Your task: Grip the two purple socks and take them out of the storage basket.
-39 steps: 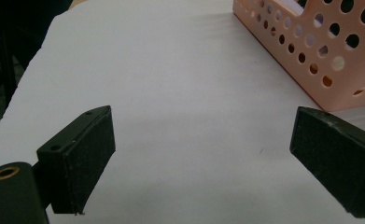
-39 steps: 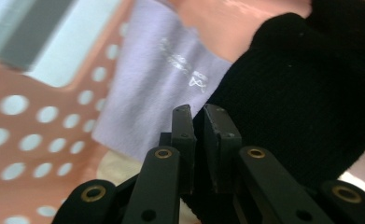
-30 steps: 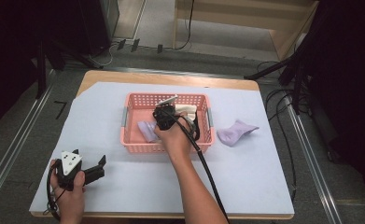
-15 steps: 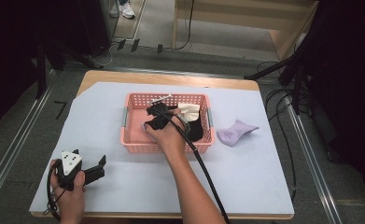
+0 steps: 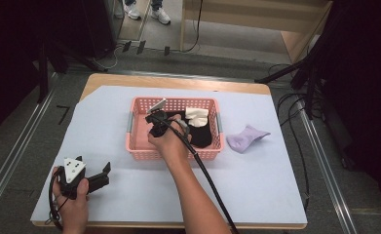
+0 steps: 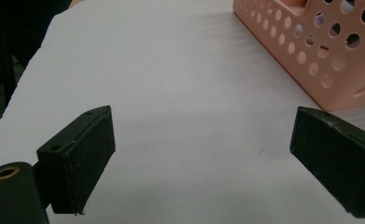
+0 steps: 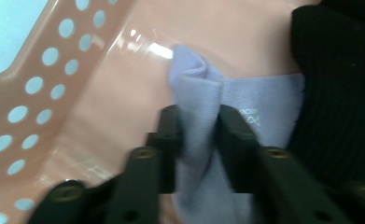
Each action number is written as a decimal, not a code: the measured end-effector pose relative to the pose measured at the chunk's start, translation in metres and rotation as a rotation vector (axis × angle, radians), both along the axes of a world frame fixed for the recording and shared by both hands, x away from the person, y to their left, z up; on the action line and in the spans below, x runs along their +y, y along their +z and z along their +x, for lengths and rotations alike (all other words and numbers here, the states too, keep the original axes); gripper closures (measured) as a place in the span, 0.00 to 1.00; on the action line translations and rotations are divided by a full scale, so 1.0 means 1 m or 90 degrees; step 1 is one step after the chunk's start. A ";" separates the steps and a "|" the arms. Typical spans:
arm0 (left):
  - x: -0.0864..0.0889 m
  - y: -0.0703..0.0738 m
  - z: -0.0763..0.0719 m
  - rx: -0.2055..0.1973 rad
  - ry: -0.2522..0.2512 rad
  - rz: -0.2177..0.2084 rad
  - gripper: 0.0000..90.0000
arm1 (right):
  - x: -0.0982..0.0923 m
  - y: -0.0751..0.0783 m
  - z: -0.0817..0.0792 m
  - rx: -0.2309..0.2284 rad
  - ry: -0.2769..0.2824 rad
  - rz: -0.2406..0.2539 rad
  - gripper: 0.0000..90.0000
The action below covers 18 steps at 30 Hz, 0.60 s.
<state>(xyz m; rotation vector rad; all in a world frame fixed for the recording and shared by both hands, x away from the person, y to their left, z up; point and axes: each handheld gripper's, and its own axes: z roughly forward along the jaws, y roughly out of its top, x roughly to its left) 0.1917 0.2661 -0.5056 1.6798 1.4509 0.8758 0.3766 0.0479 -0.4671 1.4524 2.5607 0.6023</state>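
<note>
Since the earlier frame the right tool (image 5: 155, 122) has slid from the middle of the pink basket (image 5: 138, 146) to its left part and dipped lower toward the floor, while the left tool (image 5: 88, 179) has stayed parked on the white sheet at the near left of the tabletop (image 5: 105, 80). In the right gripper view the right tool (image 7: 200, 123) has its jaws pinched nearly together on a raised fold of a lavender sock (image 7: 245, 116), which lies flat on the basket floor (image 7: 124, 84); gripping the bunched fold rather than the flat cloth probably gives the pads something to bite. The left tool (image 6: 203, 154) is spread wide with nothing between its jaws, pointing across bare sheet toward the near left corner of the basket (image 6: 320, 51), apparently just waiting. Inside the basket, a black sock (image 5: 200, 134) lies right of the hand, touching the lavender one, with a cream sock (image 5: 197, 115) at its far end. A second lavender sock (image 5: 246, 138) lies on the sheet just right of the basket.
</note>
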 end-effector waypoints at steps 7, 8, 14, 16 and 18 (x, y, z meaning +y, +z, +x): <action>0.000 0.000 0.000 0.000 0.001 0.000 0.08 | -0.014 0.017 -0.006 -0.093 0.002 0.071 0.97; 0.000 0.000 0.000 0.001 0.002 0.001 0.08 | -0.016 0.022 -0.008 -0.107 0.000 0.085 0.97; -0.001 0.000 0.000 -0.002 0.002 0.000 0.08 | -0.030 0.045 -0.017 -0.206 -0.002 0.177 0.97; -0.001 0.000 0.000 0.000 0.001 0.002 0.08 | -0.034 0.052 -0.020 -0.239 0.001 0.203 0.97; -0.001 0.000 0.000 0.000 0.001 0.002 0.08 | -0.037 0.058 -0.022 -0.262 -0.001 0.231 0.97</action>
